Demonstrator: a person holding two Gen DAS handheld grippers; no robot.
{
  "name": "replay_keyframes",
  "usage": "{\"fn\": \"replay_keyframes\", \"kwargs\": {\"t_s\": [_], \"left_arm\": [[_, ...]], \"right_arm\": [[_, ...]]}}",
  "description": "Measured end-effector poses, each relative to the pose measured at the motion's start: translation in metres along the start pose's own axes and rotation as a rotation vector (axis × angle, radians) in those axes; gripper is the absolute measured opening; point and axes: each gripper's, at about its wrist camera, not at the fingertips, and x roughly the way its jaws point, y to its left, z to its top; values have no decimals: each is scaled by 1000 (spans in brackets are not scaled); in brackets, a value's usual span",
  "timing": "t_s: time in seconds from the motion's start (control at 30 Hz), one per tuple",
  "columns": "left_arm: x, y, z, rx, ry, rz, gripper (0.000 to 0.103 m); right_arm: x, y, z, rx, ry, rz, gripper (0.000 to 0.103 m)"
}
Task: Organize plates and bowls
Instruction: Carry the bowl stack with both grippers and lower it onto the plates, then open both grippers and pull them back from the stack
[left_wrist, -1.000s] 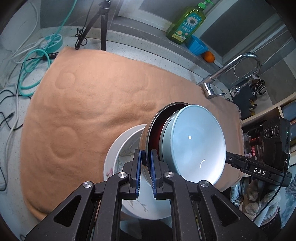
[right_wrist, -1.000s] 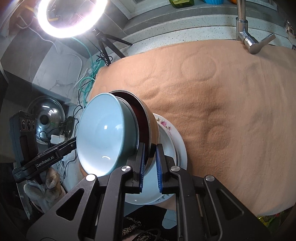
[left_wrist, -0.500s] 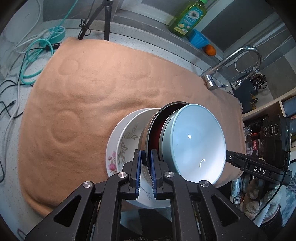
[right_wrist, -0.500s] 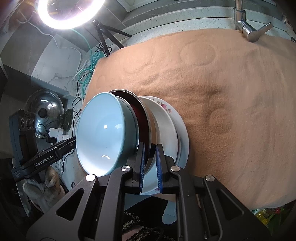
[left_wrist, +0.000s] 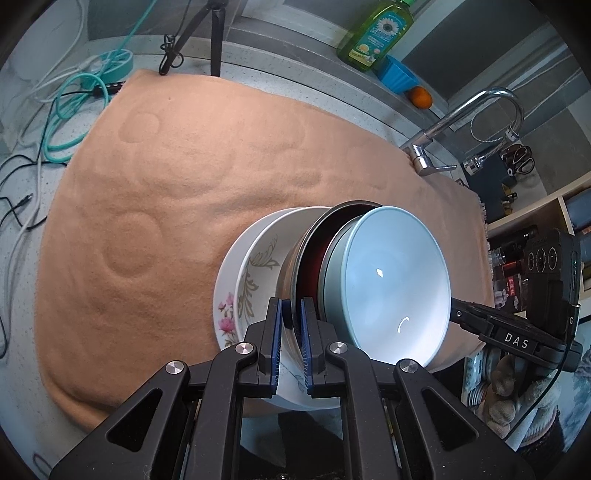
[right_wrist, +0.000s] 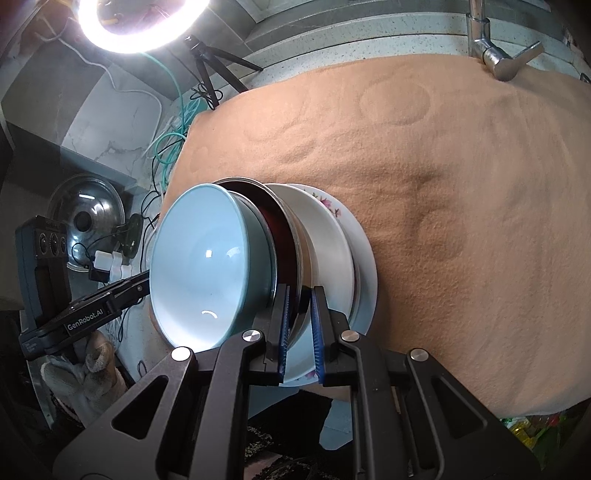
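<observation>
A stack of dishes stands at the near edge of the tan cloth: a light blue bowl (left_wrist: 388, 284) (right_wrist: 207, 266) nested in a steel bowl with a dark red inside (left_wrist: 317, 236) (right_wrist: 284, 258), over a white floral bowl (left_wrist: 258, 273) (right_wrist: 325, 243) and a flowered plate (left_wrist: 223, 314) (right_wrist: 365, 266). My left gripper (left_wrist: 291, 347) is shut on the steel bowl's rim from one side. My right gripper (right_wrist: 299, 332) is shut on the same rim from the other side. Each gripper shows in the other's view.
A tan cloth (left_wrist: 184, 192) covers the counter. A faucet (left_wrist: 476, 122) stands at the back right, with a green soap bottle (left_wrist: 376, 33), blue cup (left_wrist: 399, 75) and orange on the ledge. Cables (left_wrist: 62, 110), a tripod and a ring light (right_wrist: 140, 22) lie left.
The stack and both grippers have moved further in over the cloth; more of the floral bowl and plate under the steel bowl now shows. Both grips are unchanged.
</observation>
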Motion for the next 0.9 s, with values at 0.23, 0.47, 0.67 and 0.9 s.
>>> {"fn": "replay_keyframes", "kwargs": {"t_s": [0.23,0.47,0.67,0.9], "left_arm": [[-1,-1,-5,7,-6,0,10],[-10,-2,-14,22,-32,14,13],[-24,-3,-24,45,-73,43,14],[-37,-10,-46,101,-126,101,14]], "right_arm": [[-5,4,-5,-30,-28,-18,13],[-17,8,-13,-53,-72,-53,26],[-31,4,-26,-57,-123,-75,38],[-53,7,-44,-106,-217,-133,52]]}}
